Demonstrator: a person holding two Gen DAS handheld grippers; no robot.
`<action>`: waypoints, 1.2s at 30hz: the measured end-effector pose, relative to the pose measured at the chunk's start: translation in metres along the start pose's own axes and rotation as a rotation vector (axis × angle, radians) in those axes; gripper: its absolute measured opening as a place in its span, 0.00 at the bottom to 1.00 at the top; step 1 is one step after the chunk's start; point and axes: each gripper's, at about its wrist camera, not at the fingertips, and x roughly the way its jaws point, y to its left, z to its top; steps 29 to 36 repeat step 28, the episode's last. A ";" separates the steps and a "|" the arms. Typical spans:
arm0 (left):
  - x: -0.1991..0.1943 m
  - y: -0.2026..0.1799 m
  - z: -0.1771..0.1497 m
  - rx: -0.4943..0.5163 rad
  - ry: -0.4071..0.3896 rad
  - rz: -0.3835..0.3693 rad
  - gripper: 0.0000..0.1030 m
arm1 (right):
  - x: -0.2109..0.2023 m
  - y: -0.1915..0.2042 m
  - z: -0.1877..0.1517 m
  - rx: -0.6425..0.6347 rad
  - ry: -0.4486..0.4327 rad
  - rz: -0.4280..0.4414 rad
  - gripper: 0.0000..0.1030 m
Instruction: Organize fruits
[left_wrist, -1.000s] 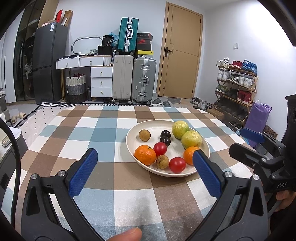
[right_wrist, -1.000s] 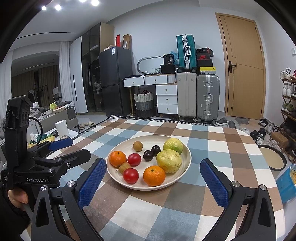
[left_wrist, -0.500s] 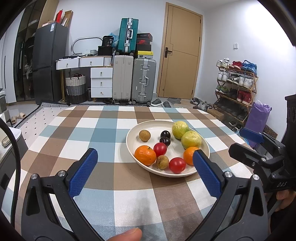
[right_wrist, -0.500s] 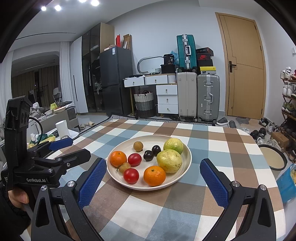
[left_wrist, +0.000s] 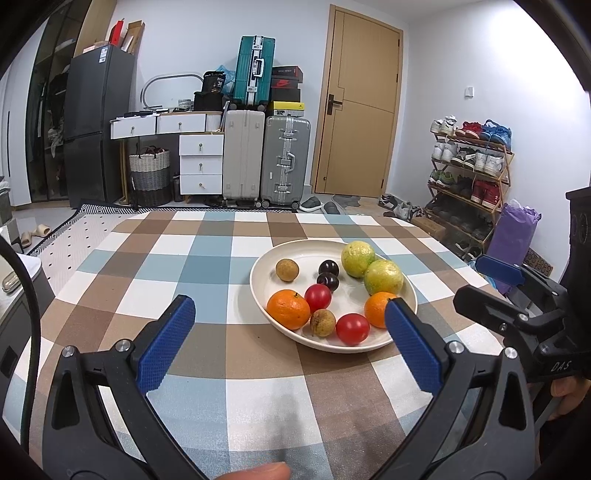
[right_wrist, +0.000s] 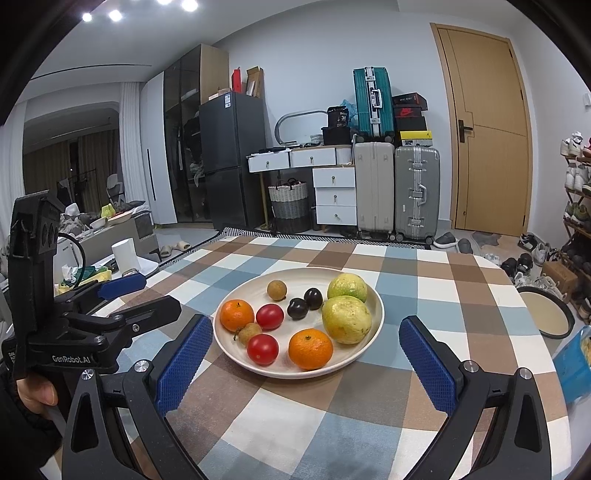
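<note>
Both tongs were spread wide and empty: left tongs (left_wrist: 288, 338) and right tongs (right_wrist: 306, 352) hung low over the desk (right_wrist: 295, 417), aimed at the plate (right_wrist: 375, 325) just ahead. The plate sat right of the left tongs' centre, dead ahead of the right, so the right looked better placed. It held two oranges, two tomatoes, two guavas, two dark plums and two longans; no other container for sorting was visible.

The left tongs (right_wrist: 122, 299) read "GenRobot.AI"; the right tongs (left_wrist: 491, 288) "DAS"; the black bag (right_wrist: 339, 117) "36".
</note>
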 end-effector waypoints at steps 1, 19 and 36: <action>0.000 0.000 0.000 0.000 0.000 0.000 1.00 | 0.000 0.000 0.000 0.001 0.001 0.002 1.00; 0.000 -0.001 0.000 0.001 -0.001 0.005 1.00 | 0.002 0.004 -0.002 -0.012 0.002 0.009 1.00; 0.000 -0.003 0.001 -0.001 -0.006 -0.004 1.00 | 0.002 0.005 -0.002 -0.011 0.005 0.009 1.00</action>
